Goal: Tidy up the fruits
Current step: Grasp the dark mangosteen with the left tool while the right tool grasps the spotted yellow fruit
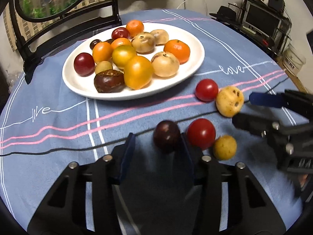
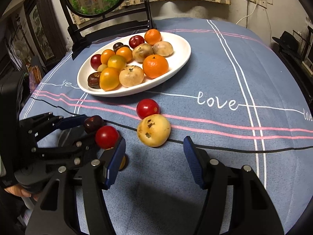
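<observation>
Five loose fruits: lying on the blue tablecloth [image 2: 225, 68] in front of the white plate [image 2: 182, 58]; a dark purple fruit [image 1: 166, 136], a red tomato [image 1: 201, 133] touching it, a small yellow fruit [image 1: 225, 147], a second red tomato [image 2: 147, 108] and a spotted yellow fruit [image 2: 153, 130] touching that one.
Step in hand: the left gripper [image 1: 158, 137] is reaching around the dark purple fruit; this is looking like the pick-up part of moving one more piece to the plate.
Left gripper state: its jaws are standing partly apart, one finger against the fruit's right side, the other well clear of its left; nothing is clamped yet.
Right gripper [image 2: 154, 154]: hovering half open and empty, just short of the spotted yellow fruit.
Next move: the left jaws are needing to close fully on the dark fruit without nudging the neighbouring red tomato; then a lift and a carry to the plate.
Plate contents: holding many fruits already; orange mandarins, yellow-orange tomatoes, dark red ones, pale brown spotted fruits and a brown one at the near rim; free room is showing mainly along the right rim.
</observation>
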